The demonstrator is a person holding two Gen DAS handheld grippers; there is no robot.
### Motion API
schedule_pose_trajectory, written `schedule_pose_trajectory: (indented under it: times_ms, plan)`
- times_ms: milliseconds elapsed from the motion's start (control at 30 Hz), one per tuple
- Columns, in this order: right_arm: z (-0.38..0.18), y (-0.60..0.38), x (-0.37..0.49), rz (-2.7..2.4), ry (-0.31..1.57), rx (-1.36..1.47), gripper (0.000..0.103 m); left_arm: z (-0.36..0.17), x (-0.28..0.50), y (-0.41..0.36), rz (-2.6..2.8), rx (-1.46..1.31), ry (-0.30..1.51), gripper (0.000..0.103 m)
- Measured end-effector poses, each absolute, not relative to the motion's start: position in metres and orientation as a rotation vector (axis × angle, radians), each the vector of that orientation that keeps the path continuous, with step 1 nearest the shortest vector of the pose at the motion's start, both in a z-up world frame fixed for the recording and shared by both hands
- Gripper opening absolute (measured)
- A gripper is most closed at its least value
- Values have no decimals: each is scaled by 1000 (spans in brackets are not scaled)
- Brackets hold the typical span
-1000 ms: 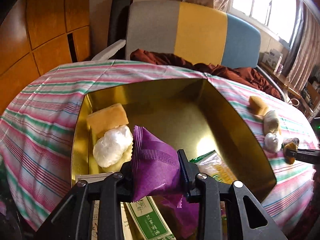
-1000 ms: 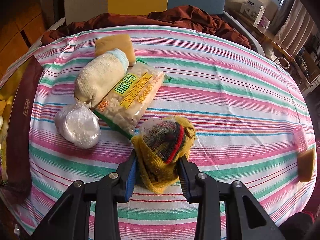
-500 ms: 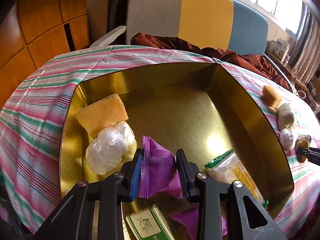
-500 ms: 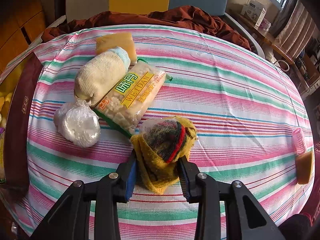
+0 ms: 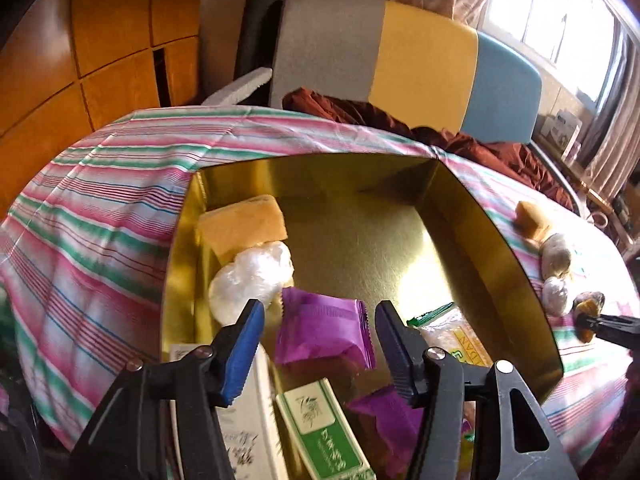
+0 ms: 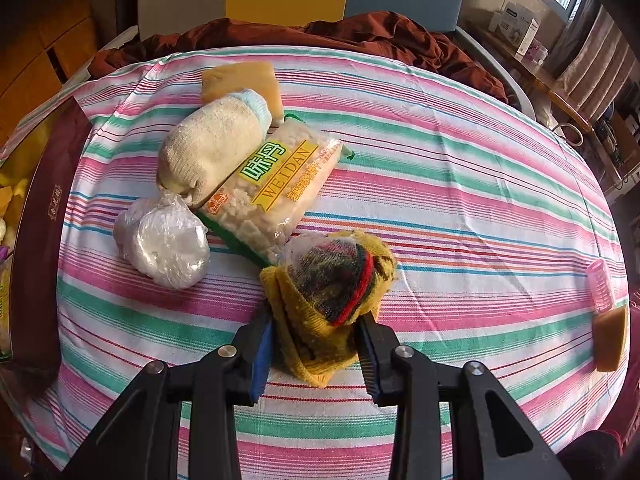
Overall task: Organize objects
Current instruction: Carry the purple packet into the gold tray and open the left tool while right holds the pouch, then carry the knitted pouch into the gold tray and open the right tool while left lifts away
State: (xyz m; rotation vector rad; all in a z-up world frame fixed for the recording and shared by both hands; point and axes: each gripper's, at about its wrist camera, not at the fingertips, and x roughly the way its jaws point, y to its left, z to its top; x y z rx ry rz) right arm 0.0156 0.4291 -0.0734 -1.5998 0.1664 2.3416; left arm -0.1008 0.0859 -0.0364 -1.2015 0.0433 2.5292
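Observation:
My left gripper is open above the gold tin. A purple packet lies between its fingers, free of both pads, over the tin's floor. The tin also holds a yellow sponge, a white plastic-wrapped ball, a green box, a snack bag and a second purple packet. My right gripper is shut on a yellow knitted bundle resting on the striped tablecloth.
On the cloth in the right wrist view lie a snack bag, a cream sock roll, a yellow sponge and a wrapped white ball. A pink hair roller and a sponge sit at the right edge. The tin's dark red wall stands left.
My left gripper has opened and let go of the purple packet, which now sits lower in the tin. My right gripper has kept its hold on the knitted bundle.

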Motion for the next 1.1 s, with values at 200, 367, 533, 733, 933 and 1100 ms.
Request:
schedule_pose_trajectory:
  times_ms: [200,367,533,733,933,1100]
  plan:
    - [-74,413,18,2355,137,-1635,37,-17,-84,67,2583,-1132,24,64]
    - [-74,389,25,2382,114,-1657,37,-9,-71,60,2607,-1081,33,68]
    - [-74,369,32,2409,111,-1681,37,-12,-63,52,2598,-1086,10,68]
    - [-61,358,45,2471,224,-1647,33,-12,-56,47,2594,-1081,-2,68]
    - [-33,343,51,2564,233,-1557,33,-11,-53,40,2592,-1072,-34,70]
    - [-1,318,47,2685,226,-1487,33,-12,-51,36,2582,-1070,-52,70]
